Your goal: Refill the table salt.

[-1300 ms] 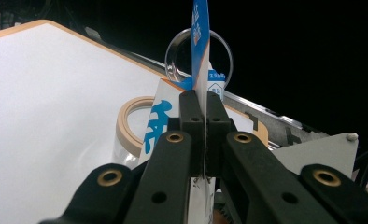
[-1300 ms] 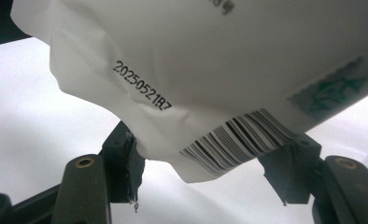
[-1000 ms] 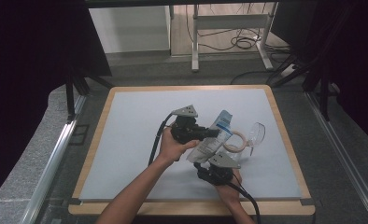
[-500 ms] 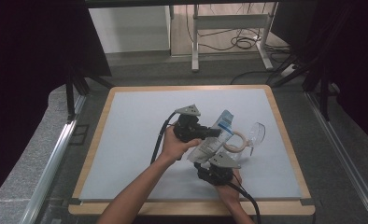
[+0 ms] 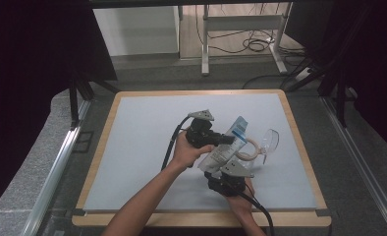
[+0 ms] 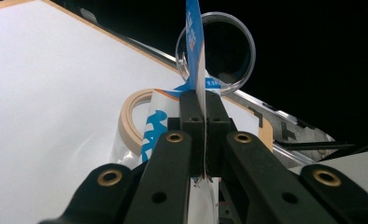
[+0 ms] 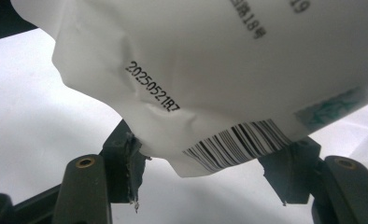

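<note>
While the high view takes in the whole white table (image 5: 147, 147) with its wooden rim, both hands meeting right of its middle, it leaves the grips too small to read, and the gripper views supply them. From above, a white-and-blue pouch (image 5: 226, 145) is held off the table between the left gripper (image 5: 220, 139) and the right gripper (image 5: 216, 173), with a tan ring (image 5: 246, 149) and a clear plastic cup (image 5: 269, 142) lying on its side just beyond it. The left gripper view shows its jaws clenched on the pouch's thin edge (image 6: 197, 70), the ring (image 6: 133, 116) and the cup's round mouth (image 6: 217, 53) behind; nothing can be made out inside the cup. The right gripper view shows the pouch's white underside with a barcode (image 7: 238, 140) hanging between jaws that stand apart, released. Compared with a second ago, both hands and the pouch have barely shifted.
</note>
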